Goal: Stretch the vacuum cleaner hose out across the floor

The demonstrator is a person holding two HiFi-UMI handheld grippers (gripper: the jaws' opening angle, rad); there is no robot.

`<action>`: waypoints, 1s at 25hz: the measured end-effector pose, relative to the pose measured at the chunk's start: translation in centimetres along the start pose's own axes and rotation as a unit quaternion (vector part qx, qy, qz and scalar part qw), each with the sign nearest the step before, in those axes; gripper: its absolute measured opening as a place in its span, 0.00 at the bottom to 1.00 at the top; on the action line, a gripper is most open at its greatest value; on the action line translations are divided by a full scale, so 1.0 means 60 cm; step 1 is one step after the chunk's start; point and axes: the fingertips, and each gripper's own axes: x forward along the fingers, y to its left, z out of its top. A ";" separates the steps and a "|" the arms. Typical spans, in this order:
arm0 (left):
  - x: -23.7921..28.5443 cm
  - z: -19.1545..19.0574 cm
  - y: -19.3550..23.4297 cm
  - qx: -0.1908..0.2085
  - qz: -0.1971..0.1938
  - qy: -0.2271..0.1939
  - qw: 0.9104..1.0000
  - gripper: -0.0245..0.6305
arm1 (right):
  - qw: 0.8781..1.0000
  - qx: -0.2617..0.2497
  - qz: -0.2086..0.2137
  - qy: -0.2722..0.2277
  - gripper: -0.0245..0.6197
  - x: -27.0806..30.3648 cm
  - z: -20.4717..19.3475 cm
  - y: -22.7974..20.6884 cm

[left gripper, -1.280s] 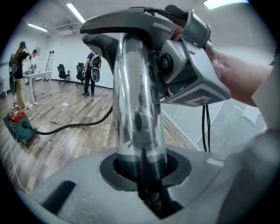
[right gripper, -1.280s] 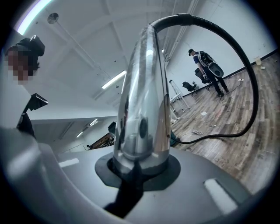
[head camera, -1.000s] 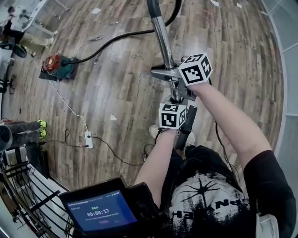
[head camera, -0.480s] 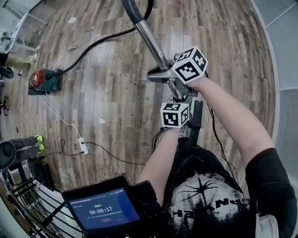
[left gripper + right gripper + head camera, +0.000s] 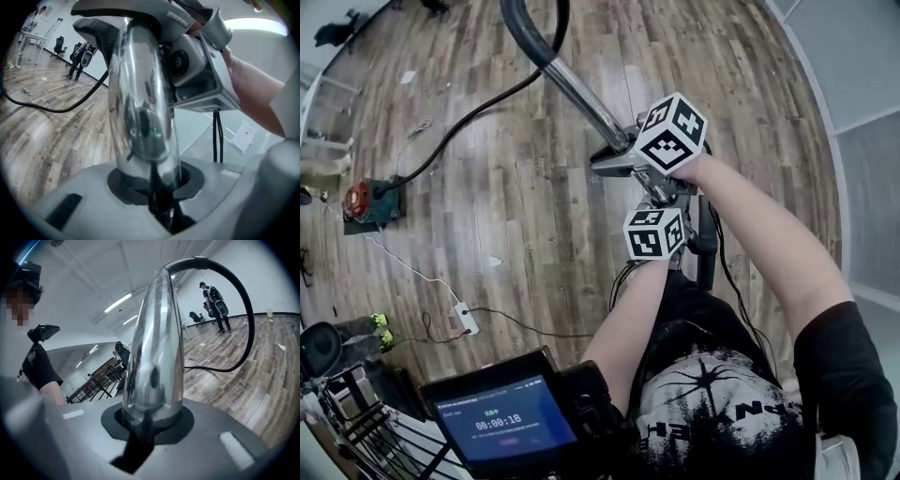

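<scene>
Squeezing down on the shiny wand tube is what the left gripper is doing. Its fingers have just been closing tighter, and the tube is sitting right between them, gripped at a fairly narrow opening. The right gripper is clamping the same tube a bit further up, with its fingers pinching the chrome and nothing else in there.

Moving outward, the tube is pointing up and away from the person and ending in the black bend of the hose. From there the hose is arcing down and trailing over the wood floor to the vacuum cleaner body, which is sitting well apart on the left.

My guess is we're mid-pull here. The hose is looking curved rather than straight, so I'm calling the stretch only partly done. The next move is going to need both grips staying firm while the wand is carried away from the body. It's also worth watching that the body isn't getting dragged along and that the power strip cable isn't snagging.
</scene>
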 end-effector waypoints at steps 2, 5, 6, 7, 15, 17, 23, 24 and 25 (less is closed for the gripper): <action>-0.009 -0.018 -0.021 -0.002 -0.001 0.004 1.000 0.17 | 1.000 0.006 -0.003 0.001 0.14 -0.010 -0.015 0.018; -0.017 -0.044 -0.050 -0.012 -0.002 0.004 1.000 0.17 | 1.000 0.013 0.000 0.009 0.14 -0.022 -0.041 0.042; -0.017 -0.052 -0.059 -0.015 -0.001 0.003 1.000 0.17 | 1.000 0.014 0.003 0.012 0.14 -0.026 -0.051 0.049; -0.017 -0.060 -0.068 -0.018 0.001 0.001 1.000 0.17 | 1.000 0.015 0.007 0.015 0.14 -0.031 -0.061 0.056; -0.008 -0.090 -0.130 -0.045 0.077 -0.044 0.995 0.15 | 0.999 0.036 -0.003 0.005 0.19 -0.108 -0.112 0.062; 0.009 -0.115 -0.141 -0.055 0.096 -0.034 0.993 0.15 | 0.998 0.063 -0.033 -0.002 0.18 -0.129 -0.138 0.038; 0.077 -0.247 -0.167 -0.066 0.139 -0.009 0.988 0.15 | 0.992 0.089 -0.088 0.020 0.18 -0.170 -0.292 0.001; 0.081 -0.245 -0.173 -0.067 0.144 -0.005 0.987 0.15 | 0.990 0.092 -0.105 0.023 0.18 -0.180 -0.292 -0.004; 0.085 -0.242 -0.180 -0.070 0.146 -0.003 0.987 0.15 | 0.988 0.094 -0.123 0.027 0.18 -0.190 -0.293 -0.010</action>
